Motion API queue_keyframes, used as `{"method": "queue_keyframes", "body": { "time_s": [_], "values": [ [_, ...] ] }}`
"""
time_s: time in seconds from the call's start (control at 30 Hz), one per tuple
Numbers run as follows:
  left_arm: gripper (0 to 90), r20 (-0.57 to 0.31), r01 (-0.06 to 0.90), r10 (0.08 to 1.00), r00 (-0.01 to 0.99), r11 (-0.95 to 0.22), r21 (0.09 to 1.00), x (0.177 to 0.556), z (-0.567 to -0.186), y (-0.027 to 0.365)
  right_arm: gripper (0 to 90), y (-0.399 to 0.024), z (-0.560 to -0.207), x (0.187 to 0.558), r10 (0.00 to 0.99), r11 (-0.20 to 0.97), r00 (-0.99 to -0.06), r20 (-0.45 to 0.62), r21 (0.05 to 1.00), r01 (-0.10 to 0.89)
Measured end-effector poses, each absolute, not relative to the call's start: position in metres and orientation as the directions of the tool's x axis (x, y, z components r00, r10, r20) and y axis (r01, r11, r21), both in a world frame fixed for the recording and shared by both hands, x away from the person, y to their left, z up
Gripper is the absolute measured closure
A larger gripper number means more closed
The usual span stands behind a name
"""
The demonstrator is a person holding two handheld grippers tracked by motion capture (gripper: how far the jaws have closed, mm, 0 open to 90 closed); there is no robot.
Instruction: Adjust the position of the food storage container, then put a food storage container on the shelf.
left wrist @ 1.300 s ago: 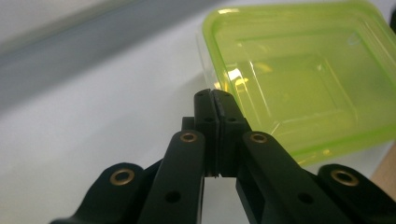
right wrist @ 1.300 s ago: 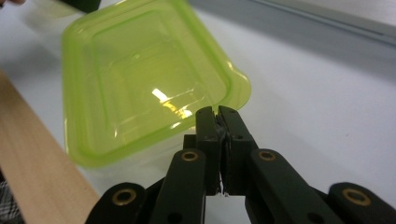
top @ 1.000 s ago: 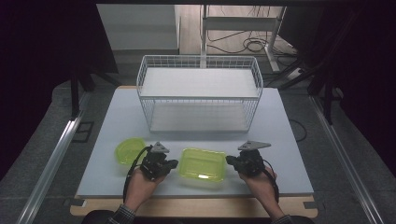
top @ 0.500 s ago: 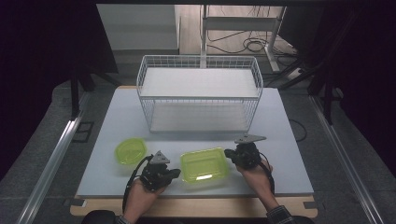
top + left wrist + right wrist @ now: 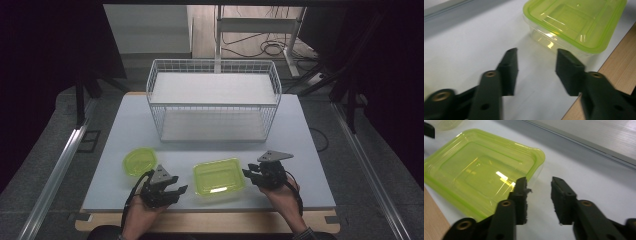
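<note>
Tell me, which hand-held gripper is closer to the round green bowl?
Left. The left hand-held gripper sits just beside the round green bowl, while the right hand-held gripper is across the rectangular container, farther away.

box (image 5: 218, 177) | green lid on, clear base | flat, table's near edge

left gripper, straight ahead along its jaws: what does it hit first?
Probably the rectangular green-lidded container: it sits just beyond the open jaws of the left gripper, slightly right of centre, with bare table before it. Depth is hard to judge.
</note>
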State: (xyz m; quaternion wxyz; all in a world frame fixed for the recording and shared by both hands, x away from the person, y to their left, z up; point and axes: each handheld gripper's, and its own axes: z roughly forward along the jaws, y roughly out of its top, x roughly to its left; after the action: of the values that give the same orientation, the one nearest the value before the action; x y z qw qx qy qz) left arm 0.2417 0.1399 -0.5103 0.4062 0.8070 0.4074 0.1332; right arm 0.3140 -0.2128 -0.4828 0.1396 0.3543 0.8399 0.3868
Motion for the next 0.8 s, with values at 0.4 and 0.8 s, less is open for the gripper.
{"method": "queue_keyframes", "body": {
  "time_s": [0.4, 0.8],
  "values": [
    [6.2, -0.07, 0.517, 0.765, 0.64, -0.361, 0.776, 0.228, -0.518, 0.141, 23.2, -0.224, -0.489, 0.3, 0.678, 0.438, -0.73, 0.085, 0.751, 0.494],
    [4.9, -0.02, 0.473, 0.75, 0.661, -0.396, 0.787, 0.228, -0.525, 0.142, 9.0, -0.227, -0.495, 0.305, 0.673, 0.41, -0.721, 0.166, 0.727, 0.55]
  ]
}}
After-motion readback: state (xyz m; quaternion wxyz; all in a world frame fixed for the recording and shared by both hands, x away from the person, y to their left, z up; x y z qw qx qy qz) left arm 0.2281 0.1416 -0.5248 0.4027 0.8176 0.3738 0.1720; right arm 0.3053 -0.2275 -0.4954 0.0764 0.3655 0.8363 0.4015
